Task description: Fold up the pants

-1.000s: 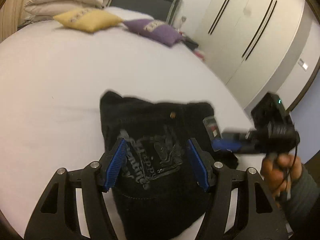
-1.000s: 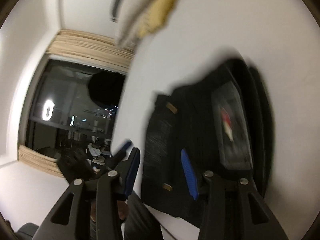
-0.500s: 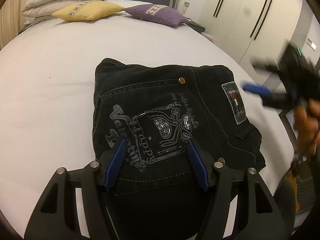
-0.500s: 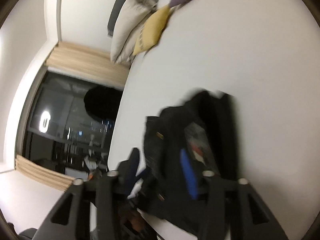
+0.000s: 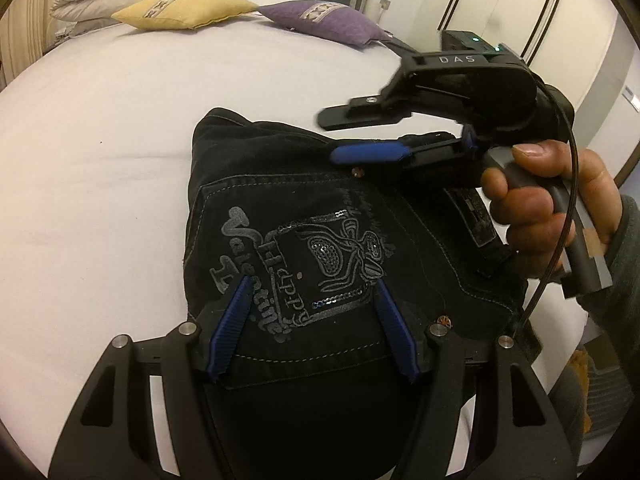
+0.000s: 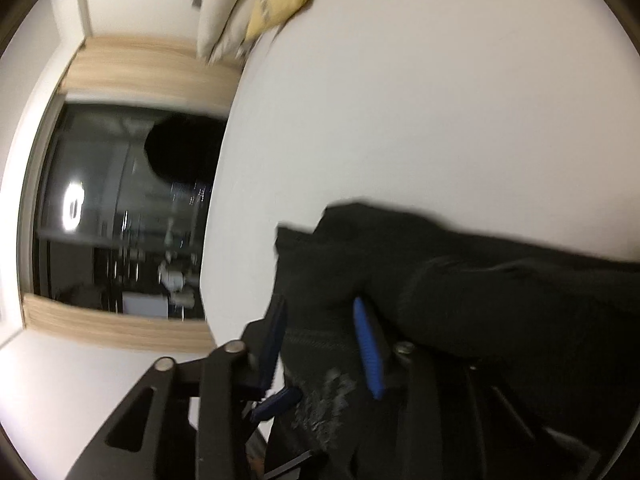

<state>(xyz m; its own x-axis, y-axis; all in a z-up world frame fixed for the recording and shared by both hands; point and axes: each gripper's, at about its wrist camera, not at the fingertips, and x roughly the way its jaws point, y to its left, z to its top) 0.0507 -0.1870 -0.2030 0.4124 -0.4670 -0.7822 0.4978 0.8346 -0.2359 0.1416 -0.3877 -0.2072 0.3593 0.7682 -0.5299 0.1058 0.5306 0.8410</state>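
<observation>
The folded black jeans (image 5: 320, 248) lay on the white bed (image 5: 100, 128), under and between your left gripper (image 5: 312, 328) fingers, which stood spread above the printed back pocket without pinching anything. Your right gripper (image 5: 360, 132) hovered over the jeans' far edge, beyond the left fingers; its fingers were closing, with dark denim between them, not visibly pressed.

"DAS" stands in pale capitals on the top housing of the right gripper (image 5: 368, 136); the black jeans (image 5: 320, 240) carry a grey back-pocket print reading roughly "Happy Valentine"; their small waistband patch is unreadable.
</observation>
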